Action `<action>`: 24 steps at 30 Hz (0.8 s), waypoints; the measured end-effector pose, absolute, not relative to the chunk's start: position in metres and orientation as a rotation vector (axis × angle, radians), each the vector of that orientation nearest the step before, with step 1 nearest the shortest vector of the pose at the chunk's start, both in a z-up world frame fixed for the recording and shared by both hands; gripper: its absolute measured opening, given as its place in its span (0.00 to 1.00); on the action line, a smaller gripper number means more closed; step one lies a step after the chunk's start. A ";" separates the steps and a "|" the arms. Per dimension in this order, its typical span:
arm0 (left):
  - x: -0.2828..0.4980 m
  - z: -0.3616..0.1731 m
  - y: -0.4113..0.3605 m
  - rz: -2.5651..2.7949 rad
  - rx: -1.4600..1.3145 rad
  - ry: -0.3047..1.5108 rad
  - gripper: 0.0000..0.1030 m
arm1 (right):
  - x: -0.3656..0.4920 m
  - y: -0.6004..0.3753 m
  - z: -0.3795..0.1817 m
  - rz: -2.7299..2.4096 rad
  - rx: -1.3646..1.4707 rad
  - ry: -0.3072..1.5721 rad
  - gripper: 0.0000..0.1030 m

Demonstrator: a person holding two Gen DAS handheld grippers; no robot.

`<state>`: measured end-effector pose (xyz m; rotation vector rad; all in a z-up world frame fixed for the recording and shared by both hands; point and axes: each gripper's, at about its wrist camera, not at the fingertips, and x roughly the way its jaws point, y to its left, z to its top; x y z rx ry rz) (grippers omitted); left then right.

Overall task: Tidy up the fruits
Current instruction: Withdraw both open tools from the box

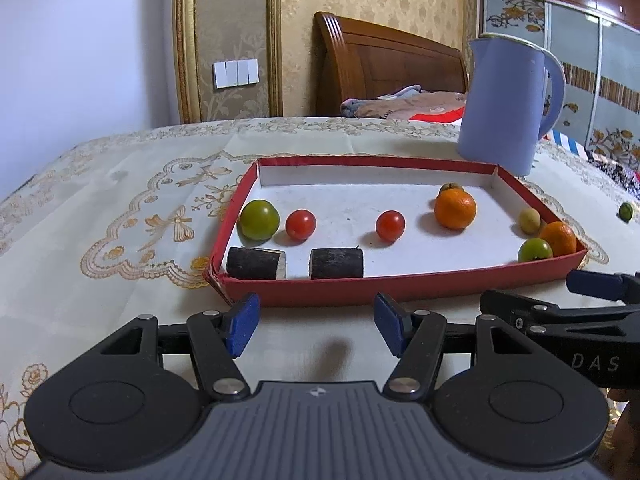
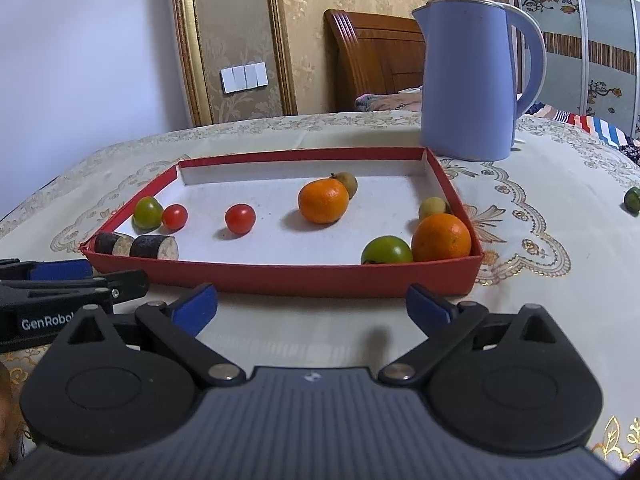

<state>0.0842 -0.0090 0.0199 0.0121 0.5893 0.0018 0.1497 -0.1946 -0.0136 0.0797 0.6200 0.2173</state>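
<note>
Matt card, glossy fruit, embroidered cloth

The tray (image 2: 280, 276) looks like matt red card, its white floor faintly speckled. Cherry tomatoes (image 2: 240, 218) and oranges (image 2: 323, 201) shine, the orange peel dimpled. The cane pieces (image 1: 256, 263) are dark, rough-barked. The desk cloth (image 1: 120, 208) looks smooth, gold-embroidered. The blue jug (image 2: 468, 80) is satin plastic; the headboard (image 1: 384, 60) polished wood.

Small green fruit (image 2: 633, 199) cut off by right edge.

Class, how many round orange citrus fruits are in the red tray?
2: one round orange citrus fruit mid-tray towards the back, another in the near right corner of the red tray. None seems hidden.
</note>
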 end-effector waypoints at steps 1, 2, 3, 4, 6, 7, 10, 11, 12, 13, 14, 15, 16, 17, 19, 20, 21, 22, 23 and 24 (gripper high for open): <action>0.084 0.020 -0.010 0.001 0.019 0.590 0.61 | 0.150 -0.194 -0.014 0.217 0.078 0.623 0.98; 0.084 0.019 -0.011 0.001 0.026 0.591 0.61 | 0.150 -0.194 -0.014 0.216 0.076 0.626 0.99; 0.083 0.019 -0.011 0.003 0.031 0.591 0.61 | 0.149 -0.194 -0.014 0.216 0.075 0.628 0.99; 0.083 0.019 -0.011 0.002 0.032 0.591 0.61 | 0.149 -0.194 -0.014 0.217 0.076 0.627 0.99; 0.081 0.018 -0.011 -0.004 0.032 0.593 0.61 | 0.148 -0.194 -0.014 0.217 0.077 0.627 1.00; 0.081 0.018 -0.012 -0.006 0.032 0.593 0.61 | 0.148 -0.193 -0.014 0.216 0.076 0.627 1.00; 0.079 0.016 -0.011 -0.009 0.032 0.598 0.61 | 0.148 -0.193 -0.015 0.218 0.073 0.634 1.00; 0.079 0.016 -0.011 -0.011 0.034 0.602 0.61 | 0.149 -0.192 -0.015 0.218 0.070 0.637 1.00; 0.079 0.015 -0.011 -0.014 0.033 0.609 0.61 | 0.149 -0.192 -0.015 0.217 0.068 0.641 1.00; 0.079 0.014 -0.011 -0.017 0.032 0.614 0.61 | 0.150 -0.192 -0.016 0.217 0.068 0.647 1.00; 0.078 0.013 -0.011 -0.019 0.032 0.618 0.61 | 0.150 -0.191 -0.016 0.216 0.068 0.653 1.00; 0.078 0.012 -0.010 -0.019 0.033 0.617 0.61 | 0.150 -0.191 -0.017 0.218 0.068 0.657 1.00; 0.076 0.011 -0.011 -0.017 0.035 0.615 0.61 | 0.150 -0.191 -0.017 0.219 0.067 0.657 1.00; 0.076 0.011 -0.011 -0.018 0.037 0.613 0.61 | 0.150 -0.191 -0.017 0.215 0.065 0.658 1.00; 0.074 0.011 -0.010 -0.018 0.037 0.616 0.61 | 0.151 -0.189 -0.019 0.211 0.057 0.680 1.00; 0.074 0.010 -0.009 -0.014 0.031 0.621 0.61 | 0.152 -0.188 -0.020 0.219 0.053 0.699 1.00; 0.073 0.009 -0.006 -0.012 0.017 0.628 0.61 | 0.153 -0.187 -0.022 0.225 0.050 0.721 1.00; 0.072 0.008 -0.004 -0.012 0.006 0.636 0.61 | 0.153 -0.186 -0.023 0.222 0.045 0.729 1.00; 0.072 0.007 -0.001 -0.009 -0.007 0.645 0.61 | 0.152 -0.185 -0.023 0.210 0.039 0.728 1.00; 0.072 0.007 0.002 -0.005 -0.022 0.652 0.61 | 0.152 -0.185 -0.023 0.210 0.039 0.728 1.00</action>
